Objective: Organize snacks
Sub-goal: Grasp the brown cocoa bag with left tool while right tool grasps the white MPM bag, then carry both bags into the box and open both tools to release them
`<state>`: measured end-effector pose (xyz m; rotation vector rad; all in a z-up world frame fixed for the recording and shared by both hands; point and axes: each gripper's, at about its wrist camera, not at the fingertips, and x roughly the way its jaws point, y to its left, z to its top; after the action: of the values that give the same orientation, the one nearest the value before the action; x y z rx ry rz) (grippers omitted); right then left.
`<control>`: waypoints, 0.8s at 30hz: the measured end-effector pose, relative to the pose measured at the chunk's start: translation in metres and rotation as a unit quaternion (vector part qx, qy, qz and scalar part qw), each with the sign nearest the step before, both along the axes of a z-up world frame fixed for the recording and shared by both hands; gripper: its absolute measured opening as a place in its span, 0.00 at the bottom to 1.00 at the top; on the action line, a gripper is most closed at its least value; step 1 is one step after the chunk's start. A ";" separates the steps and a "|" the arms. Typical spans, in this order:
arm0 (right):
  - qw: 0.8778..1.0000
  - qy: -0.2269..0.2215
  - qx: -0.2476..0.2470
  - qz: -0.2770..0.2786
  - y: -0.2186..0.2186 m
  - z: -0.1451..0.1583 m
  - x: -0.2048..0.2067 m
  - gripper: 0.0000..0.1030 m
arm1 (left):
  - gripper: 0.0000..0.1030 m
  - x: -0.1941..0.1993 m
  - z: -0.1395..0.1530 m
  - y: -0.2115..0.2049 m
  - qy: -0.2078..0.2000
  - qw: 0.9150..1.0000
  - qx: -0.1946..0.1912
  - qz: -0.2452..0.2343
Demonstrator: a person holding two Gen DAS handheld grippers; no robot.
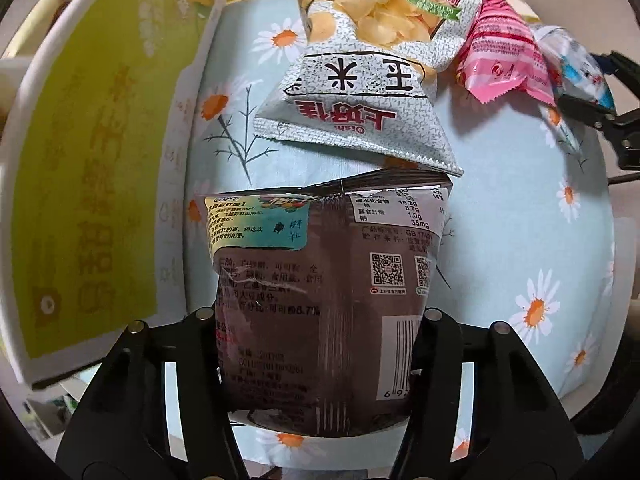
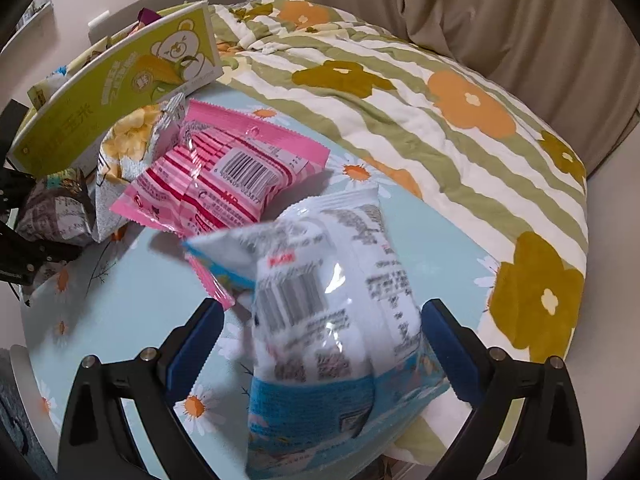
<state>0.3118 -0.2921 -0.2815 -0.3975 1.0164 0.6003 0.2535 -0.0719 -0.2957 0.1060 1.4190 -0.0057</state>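
Brown packet: pinched between the left gripper jaws above the daisy sheet; thin film could slip.
Right gripper: wide open around the white-blue packet, not pressing; closing may snag the pink packet touching it.
Box: along the sheet's left edge.

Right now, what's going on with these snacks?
A person with a gripper in each hand sorts snack packets on a daisy-print bedsheet. The left gripper is clamped on a brown packet. The right gripper straddles a white-and-blue packet, jaws wide. A pink packet and a grey chips bag lie nearby.
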 end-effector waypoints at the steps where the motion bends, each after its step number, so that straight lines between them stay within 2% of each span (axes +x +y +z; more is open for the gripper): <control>1: 1.000 0.002 0.000 0.000 0.000 -0.002 0.000 0.90 | 0.51 -0.005 -0.001 0.001 -0.003 1.000 -0.002 0.001; 2: 1.000 0.004 -0.001 0.000 0.000 -0.003 0.001 0.87 | 0.51 -0.008 0.000 0.002 -0.006 1.000 -0.003 0.001; 3: 1.000 0.004 -0.001 -0.003 -0.001 -0.004 0.001 0.80 | 0.51 -0.010 0.002 0.003 -0.009 1.000 -0.004 0.001; 10: 0.999 0.006 0.028 -0.032 -0.014 0.004 -0.003 0.58 | 0.51 -0.006 0.013 0.008 -0.036 0.999 -0.018 0.008; 16: 0.996 -0.002 0.057 -0.062 -0.019 0.027 -0.015 0.56 | 0.51 -0.022 0.037 0.011 -0.064 0.997 -0.033 0.009; 24: 0.988 -0.015 0.111 -0.104 -0.005 0.082 -0.050 0.56 | 0.51 -0.053 0.089 0.017 -0.116 0.992 -0.051 0.009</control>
<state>0.2616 -0.2968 -0.1999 -0.1012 0.9374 0.5119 0.2000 -0.0549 -0.2068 0.0087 1.1844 -0.0500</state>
